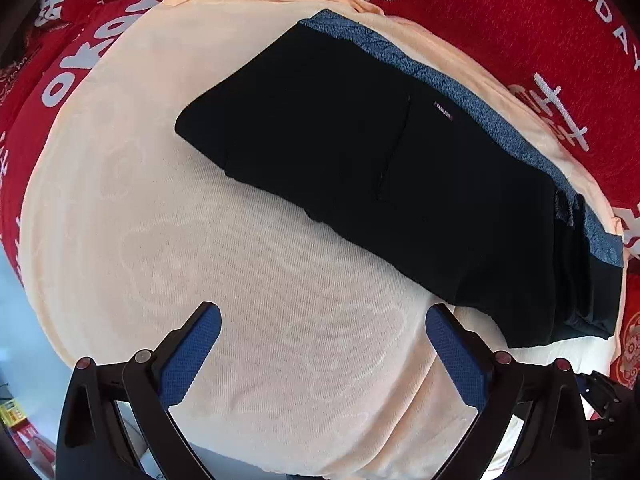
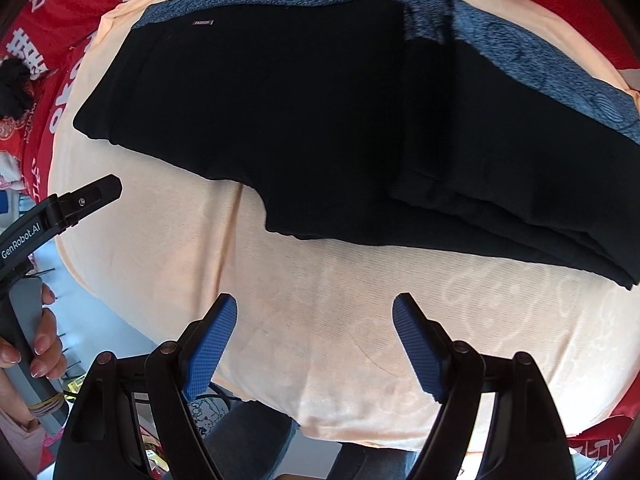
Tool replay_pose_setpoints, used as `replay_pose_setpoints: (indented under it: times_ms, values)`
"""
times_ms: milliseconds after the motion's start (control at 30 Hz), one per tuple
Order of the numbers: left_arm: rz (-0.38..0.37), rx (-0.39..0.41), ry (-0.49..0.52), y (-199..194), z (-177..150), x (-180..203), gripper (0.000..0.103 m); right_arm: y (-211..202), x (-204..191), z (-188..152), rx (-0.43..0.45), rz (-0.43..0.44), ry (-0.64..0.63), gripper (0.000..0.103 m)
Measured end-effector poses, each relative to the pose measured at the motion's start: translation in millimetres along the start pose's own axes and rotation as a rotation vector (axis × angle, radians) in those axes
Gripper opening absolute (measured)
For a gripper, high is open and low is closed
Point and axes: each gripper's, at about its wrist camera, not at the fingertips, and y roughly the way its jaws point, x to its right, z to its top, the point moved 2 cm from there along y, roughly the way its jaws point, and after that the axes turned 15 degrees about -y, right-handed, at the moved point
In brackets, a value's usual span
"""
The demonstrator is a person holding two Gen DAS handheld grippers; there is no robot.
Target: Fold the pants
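Observation:
Black pants (image 1: 360, 160) with a blue-grey patterned waistband lie folded in a compact stack on a peach blanket (image 1: 160, 220). They also show in the right wrist view (image 2: 300, 120), filling the upper half. My left gripper (image 1: 322, 328) is open and empty, above the blanket, short of the pants' near edge. My right gripper (image 2: 314, 316) is open and empty too, just in front of the pants. The left gripper's body (image 2: 80, 200) shows at the left of the right wrist view, held by a hand.
The peach blanket covers a rounded surface over a red cloth (image 1: 520, 20) with white lettering. The blanket's near edge (image 2: 360, 432) drops off toward the floor. Small clutter lies on the floor at lower left (image 1: 16, 420).

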Motion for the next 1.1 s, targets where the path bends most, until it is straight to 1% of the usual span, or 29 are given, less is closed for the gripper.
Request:
replay_pose_setpoints:
  times_ms: [100,200,333,367,433,500,533,600,667,700,767,867,933,967,1000,1033,1067,1100]
  values:
    - [-0.051,-0.005,-0.023,0,7,-5,0.103,3,-4,2,0.004,0.009,0.002,0.083]
    - [-0.101,0.0,-0.074,-2,17,-16,0.103,4,-7,6,0.019,0.011,0.001,0.083]
    - [-0.139,0.03,-0.087,-5,29,-26,0.103,-3,-4,14,0.075,0.007,0.007,0.083]
    - [-0.158,0.033,-0.087,-4,32,-27,0.103,-2,-2,18,0.084,0.009,0.014,0.083]
    - [-0.223,0.024,-0.096,-1,39,-32,0.103,0,2,25,0.089,0.014,0.026,0.083]
    - [-0.31,0.007,-0.123,7,44,-35,0.103,5,5,29,0.081,0.018,0.032,0.083]
    - [-0.346,0.002,-0.136,10,47,-36,0.103,6,5,30,0.08,0.017,0.026,0.084]
    - [-0.42,-0.013,-0.177,20,50,-35,0.103,8,0,30,0.093,0.026,-0.001,0.089]
    - [-0.486,-0.007,-0.219,25,54,-37,0.103,9,-4,27,0.105,0.022,-0.027,0.09]
    - [-0.514,-0.003,-0.227,28,55,-27,0.103,9,-6,26,0.106,0.022,-0.034,0.09]
    - [-0.564,-0.009,-0.238,29,59,-27,0.103,9,-9,24,0.109,0.023,-0.039,0.09]
    - [-0.619,-0.018,-0.283,29,64,-25,0.103,10,-11,22,0.109,0.032,-0.028,0.09]
    - [-0.649,0.002,-0.301,19,68,-17,0.103,8,-10,22,0.111,0.041,-0.021,0.09]
    - [-0.677,0.035,-0.279,9,70,-12,0.103,8,-11,22,0.114,0.046,-0.019,0.09]
    - [-0.681,0.061,-0.252,4,71,-6,0.103,9,-10,22,0.117,0.049,-0.019,0.09]
    - [-0.655,0.077,-0.232,5,73,-1,0.103,0,2,25,0.117,0.052,-0.022,0.09]
    - [-0.596,0.074,-0.223,12,75,4,0.103,0,2,25,0.116,0.053,-0.023,0.09]
    - [-0.52,0.045,-0.235,25,78,5,0.103,0,2,26,0.115,0.053,-0.025,0.09]
